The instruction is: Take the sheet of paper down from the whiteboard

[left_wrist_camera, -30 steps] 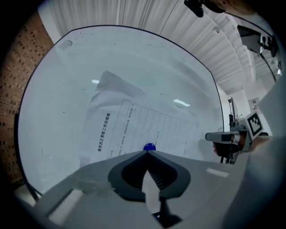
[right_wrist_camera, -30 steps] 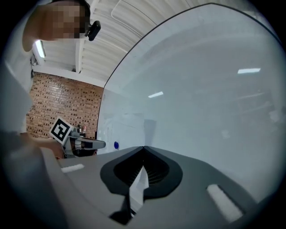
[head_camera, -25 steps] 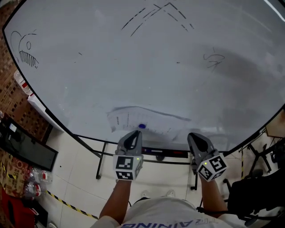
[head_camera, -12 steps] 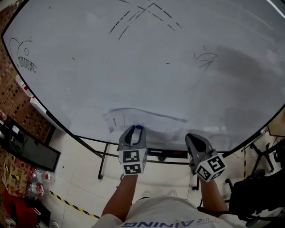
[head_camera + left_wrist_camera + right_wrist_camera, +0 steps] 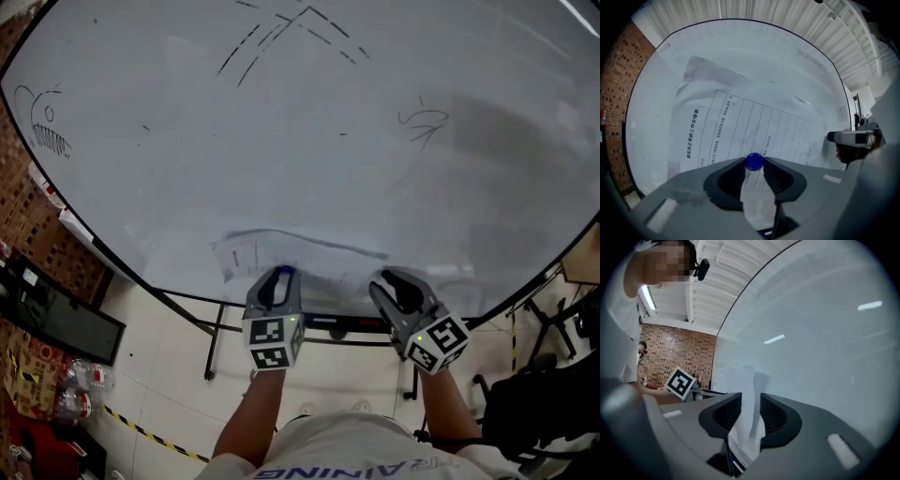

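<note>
Left gripper (image 5: 277, 279) nearer, jaws closing on blue magnet (image 5: 753, 161), right gripper (image 5: 750, 399) opened astride paper (image 5: 740, 122)

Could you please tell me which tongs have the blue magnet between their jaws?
The left tongs: their jaws, just closing, clasp the blue magnet; the right tongs, jaws just opened, straddle only the paper.

An office-like room: a large whiteboard (image 5: 309, 141), brick wall (image 5: 675, 352), tiled floor (image 5: 169, 375), slatted ceiling (image 5: 754, 9).
</note>
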The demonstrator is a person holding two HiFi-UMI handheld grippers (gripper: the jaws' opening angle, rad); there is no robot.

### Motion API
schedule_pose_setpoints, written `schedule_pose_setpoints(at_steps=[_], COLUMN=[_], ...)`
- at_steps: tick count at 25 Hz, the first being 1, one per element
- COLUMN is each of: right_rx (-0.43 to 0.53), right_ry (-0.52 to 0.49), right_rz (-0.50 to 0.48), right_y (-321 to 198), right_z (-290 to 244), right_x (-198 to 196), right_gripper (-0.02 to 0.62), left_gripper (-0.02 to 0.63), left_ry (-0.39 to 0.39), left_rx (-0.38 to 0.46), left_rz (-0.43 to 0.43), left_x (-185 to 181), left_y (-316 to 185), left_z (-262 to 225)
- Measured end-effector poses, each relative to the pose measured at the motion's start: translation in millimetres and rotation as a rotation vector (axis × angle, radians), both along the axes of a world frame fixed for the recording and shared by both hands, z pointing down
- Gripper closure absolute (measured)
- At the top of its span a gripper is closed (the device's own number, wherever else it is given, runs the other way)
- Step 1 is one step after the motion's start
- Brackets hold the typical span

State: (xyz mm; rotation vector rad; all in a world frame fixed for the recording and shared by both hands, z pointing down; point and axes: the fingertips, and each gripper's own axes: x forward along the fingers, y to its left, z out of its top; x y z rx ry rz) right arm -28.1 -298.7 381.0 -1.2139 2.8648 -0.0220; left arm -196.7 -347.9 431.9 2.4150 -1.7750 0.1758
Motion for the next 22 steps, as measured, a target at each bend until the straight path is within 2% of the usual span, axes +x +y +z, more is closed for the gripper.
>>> schedule_pose_setpoints(at_steps=[2,6,7,8,9,10,17,22], right_rx=[0.007,0.016,0.021,0.029,0.039,0.046,0.053,0.005], right_ry=[0.018,0.01,0.008,0.009,0.012,0.016,0.044,0.075], right_rz=[-0.012,-0.004,0.002,0.012,0.021,0.026,0.016,0.017], right_y=[-4.0,-10.4,-11.6,-12.6,-13.2,-13.0,-3.8,5.2], right_z=[-3.1,-8.8,-10.4,-12.2,-13.7,-14.5,-10.9,10.2], right_x=[-7.1,-13.2,-13.4,-12.9,-12.3,-12.0,-11.9,-1.6], right_gripper=[0.449,0.449,0.468,0.503,0.565,0.586,0.588,0.588], left_gripper=[0.474,0.474,0.474,0.474,0.474,0.474,0.474,0.474], left_ry=[0.002,0.006,0.006,0.006,0.008,0.01,0.051,0.104], left_rx=[-0.001,-0.002,-0.002,-0.002,-0.002,-0.003,-0.007,-0.019], left_rz=[0.005,0.01,0.012,0.015,0.018,0.021,0.046,0.076], left_x=[0.4,0.6,0.6,0.7,0.8,0.8,-1.1,-2.2], left_y=[0.1,0.6,0.4,0.1,-0.2,-0.3,10.6,38.5], left_z=[0.3,0.2,0.2,0.0,-0.3,-0.2,1.5,5.2])
